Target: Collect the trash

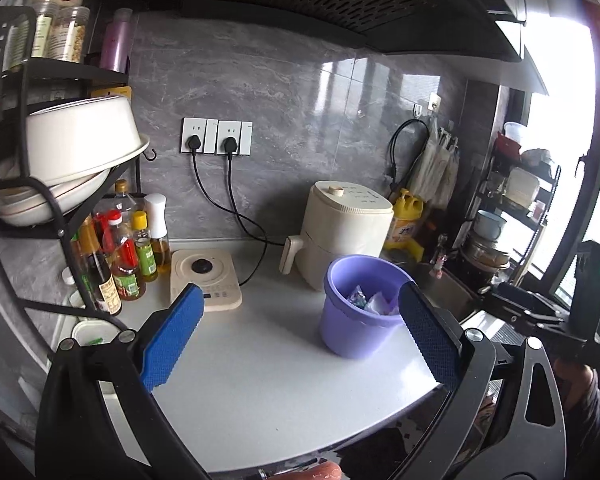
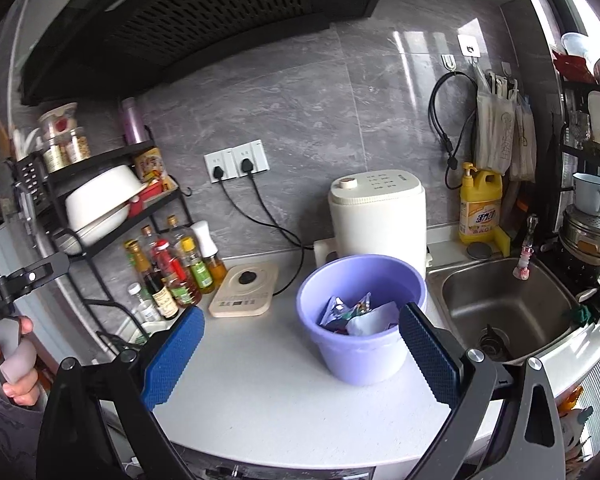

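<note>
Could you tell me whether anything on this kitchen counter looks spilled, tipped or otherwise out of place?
Nothing stands out. The purple bucket stands upright on the counter with wrappers inside, and no spill shows around it.

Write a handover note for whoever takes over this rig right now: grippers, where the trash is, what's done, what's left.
Left gripper: open, empty, over the white countertop.
Right gripper: open, empty, facing the purple bucket.
Trash: crumpled wrappers lie inside the bucket, which stands on the counter in front of the cream air fryer, left of the sink.
Done: no loose trash shows on the visible counter.
Left: check spots outside these views; otherwise collection looks finished.
</note>
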